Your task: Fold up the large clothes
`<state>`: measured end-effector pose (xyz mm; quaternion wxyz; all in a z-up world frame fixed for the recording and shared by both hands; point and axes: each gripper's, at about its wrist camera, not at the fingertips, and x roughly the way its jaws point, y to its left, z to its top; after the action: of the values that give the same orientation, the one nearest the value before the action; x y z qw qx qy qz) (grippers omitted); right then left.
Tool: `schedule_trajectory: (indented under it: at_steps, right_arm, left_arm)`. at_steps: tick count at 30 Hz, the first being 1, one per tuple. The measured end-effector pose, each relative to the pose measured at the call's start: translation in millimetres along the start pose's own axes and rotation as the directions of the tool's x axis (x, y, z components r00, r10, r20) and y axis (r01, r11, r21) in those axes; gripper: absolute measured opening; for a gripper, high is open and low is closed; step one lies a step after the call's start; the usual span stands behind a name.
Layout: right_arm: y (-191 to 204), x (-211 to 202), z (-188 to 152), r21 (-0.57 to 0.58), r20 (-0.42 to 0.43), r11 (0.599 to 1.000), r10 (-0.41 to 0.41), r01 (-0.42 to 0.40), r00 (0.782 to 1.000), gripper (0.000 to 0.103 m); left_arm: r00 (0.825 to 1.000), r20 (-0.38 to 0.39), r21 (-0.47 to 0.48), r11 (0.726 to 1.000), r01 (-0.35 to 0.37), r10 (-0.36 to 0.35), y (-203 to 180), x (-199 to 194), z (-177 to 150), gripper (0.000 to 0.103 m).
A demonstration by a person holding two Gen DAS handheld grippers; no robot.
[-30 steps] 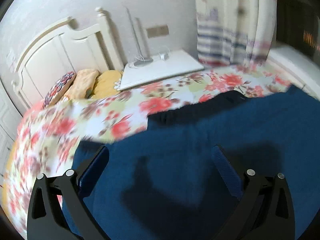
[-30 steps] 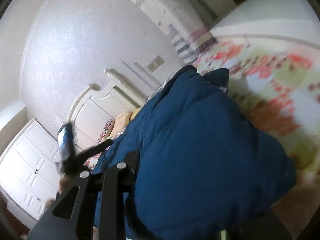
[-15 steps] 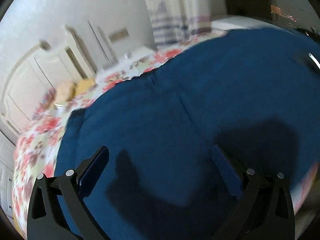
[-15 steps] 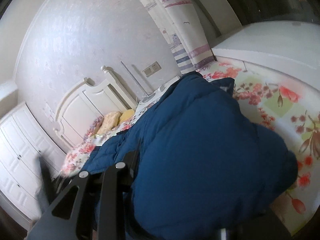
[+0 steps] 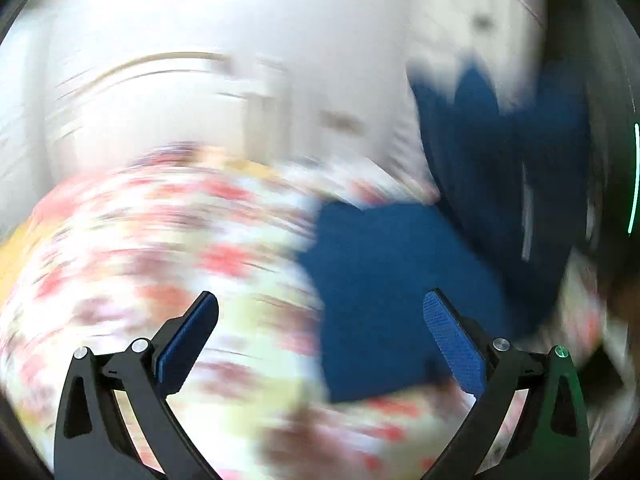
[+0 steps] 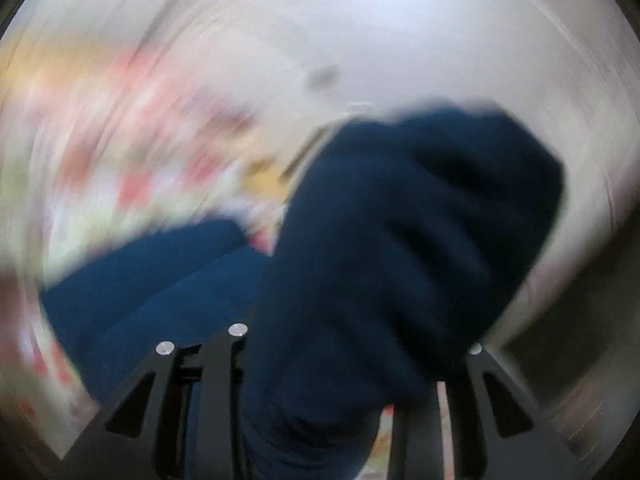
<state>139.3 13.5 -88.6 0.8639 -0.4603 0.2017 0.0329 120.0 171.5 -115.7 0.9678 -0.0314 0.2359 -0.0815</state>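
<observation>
Fingers [image 5: 188, 340] of the left gripper [image 5: 320, 340] stand wide apart, blue pads facing each other, nothing between them. Everything past them is smeared with blur. Beyond the left finger and under the gap lies the bed's floral bedspread [image 5: 140, 248], white with red and pale green blotches, and a yellow patch shows at its far left edge. Farther back, above the bedspread, a white panelled headboard [image 5: 152, 92] curves against a pale wall [image 5: 340, 20]. Ahead of the right finger, the dark blue garment [image 5: 392, 280] lies partly on the bedspread, while its other part rises up to the right of the fingers, hanging in the air in front of the wall.

Over to the right gripper [image 6: 320, 380]: its fingers are opening, and the blue garment [image 6: 400, 240] is bunched thick between them, hiding the pads, so I cannot tell whether they press on the cloth. To the left of these fingers a lower fold of the garment trails down onto the floral bedspread [image 6: 120, 160], again badly blurred. Ahead and to the right of the bunched cloth there is only the pale wall [image 6: 400, 20], with a small dark mark on it above the garment.
</observation>
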Motion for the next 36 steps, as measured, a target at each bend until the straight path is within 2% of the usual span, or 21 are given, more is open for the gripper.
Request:
schedule_trajectory:
  at_steps: [2,3,4,6,8,12,16,17,19,20,21,24,26,28,29,30,31,32,33,34,36]
  right_arm:
    - [78.7,19.1,2.2,-0.26,-0.067,0.965,0.011,-0.028,0.998,0.038]
    - [110.1,23.0,-2.8,-0.36,-0.013,0.93,-0.079,0.069,0.997,0.036]
    - [118.8,24.1,-4.3,-0.373,0.007,0.922,-0.105,0.1,0.994,0.032]
    - [107.3,21.6,-4.5,-0.33,0.01,0.942,-0.064,0.064,0.998,0.032]
    - [101.3,18.5,-10.7,-0.334,0.038,0.94,-0.055,0.065,0.998,0.032]
    - [97.5,13.9,-16.1,-0.305,0.071,0.95,-0.051,0.071,0.996,0.032]
    - [100.9,11.9,-11.8,-0.321,0.073,0.943,-0.068,0.088,0.995,0.033]
    - [102.6,12.7,-12.2,-0.324,0.076,0.941,-0.074,0.095,0.994,0.033]
    - [105.6,13.3,-12.7,-0.321,0.08,0.941,-0.086,0.108,0.993,0.033]
    - [107.0,11.6,-13.0,-0.321,0.085,0.94,-0.093,0.115,0.992,0.033]
    - [105.3,12.7,-13.1,-0.322,0.088,0.939,-0.097,0.121,0.991,0.034]
    - [106.3,8.4,-14.3,-0.322,0.101,0.938,-0.098,0.126,0.99,0.039]
    - [97.8,-5.1,-15.7,-0.302,0.112,0.952,-0.016,0.049,0.994,0.054]
    - [76.9,-32.0,-21.2,-0.223,0.151,0.969,0.144,-0.108,0.978,0.068]
    - [59.2,-47.2,-24.6,-0.152,0.185,0.962,0.254,-0.227,0.949,0.069]
    - [38.4,-59.1,-29.5,-0.068,0.23,0.935,0.354,-0.348,0.907,0.068]
    - [21.6,-63.7,-33.3,0.004,0.264,0.903,0.414,-0.43,0.871,0.067]
    - [-0.3,-64.5,-38.0,0.101,0.308,0.846,0.475,-0.524,0.825,0.058]
    - [-19.8,-60.0,-41.5,0.188,0.341,0.795,0.498,-0.576,0.798,0.05]
    - [-31.6,-54.1,-43.4,0.246,0.351,0.773,0.491,-0.585,0.797,0.038]
    - [-52.6,-33.6,-46.7,0.375,0.34,0.738,0.454,-0.561,0.824,0.035]
  left_arm:
    - [0.998,0.029,-0.092,0.995,-0.044,0.047,39.4,-15.6,12.2,0.098]
    - [0.997,0.038,-0.113,0.992,-0.063,0.068,52.9,-21.8,15.2,0.098]
    - [0.995,0.045,-0.125,0.989,-0.077,0.084,61.9,-26.1,16.5,0.098]
    - [0.995,0.04,-0.128,0.988,-0.088,0.093,70.2,-26.9,16.5,0.098]
    - [0.997,0.018,-0.113,0.991,-0.074,0.076,65.8,-21.5,14.4,0.098]
    - [1.0,-0.017,-0.049,0.999,-0.001,0.0,35.2,11.9,21.1,0.098]
    - [0.995,-0.053,0.06,0.995,0.083,-0.08,-1.3,41.6,61.8,0.098]
    - [0.986,-0.082,0.086,0.985,0.15,-0.143,-13.3,53.9,82.0,0.098]
    - [0.955,-0.135,0.089,0.957,0.277,-0.264,-31.6,77.4,114.5,0.098]
    - [0.932,-0.179,0.09,0.938,0.334,-0.314,-45.1,95.4,131.3,0.098]
    - [0.919,-0.221,0.106,0.929,0.355,-0.326,-59.3,115.6,143.9,0.098]
    - [0.903,-0.339,0.159,0.929,0.333,-0.265,-92.7,176.6,154.6,0.098]
    - [0.888,-0.409,0.21,0.925,0.316,-0.21,-107.0,211.6,145.4,0.098]
    - [0.883,-0.447,0.251,0.927,0.279,-0.145,-109.8,235.4,133.5,0.098]
    - [0.878,-0.469,0.283,0.925,0.253,-0.096,-106.5,250.0,123.0,0.098]
    - [0.877,-0.475,0.301,0.923,0.242,-0.075,-101.4,255.7,116.1,0.099]
    - [0.877,-0.476,0.312,0.92,0.237,-0.065,-96.8,259.7,110.4,0.099]
    - [0.875,-0.477,0.294,0.923,0.246,-0.081,-89.1,264.2,106.2,0.099]
    - [0.869,-0.482,0.253,0.932,0.261,-0.113,-80.0,266.8,103.3,0.099]
    - [0.865,-0.484,0.225,0.937,0.266,-0.13,-72.9,265.3,101.3,0.099]
    - [0.866,-0.477,0.192,0.944,0.267,-0.147,-63.6,265.8,95.0,0.099]
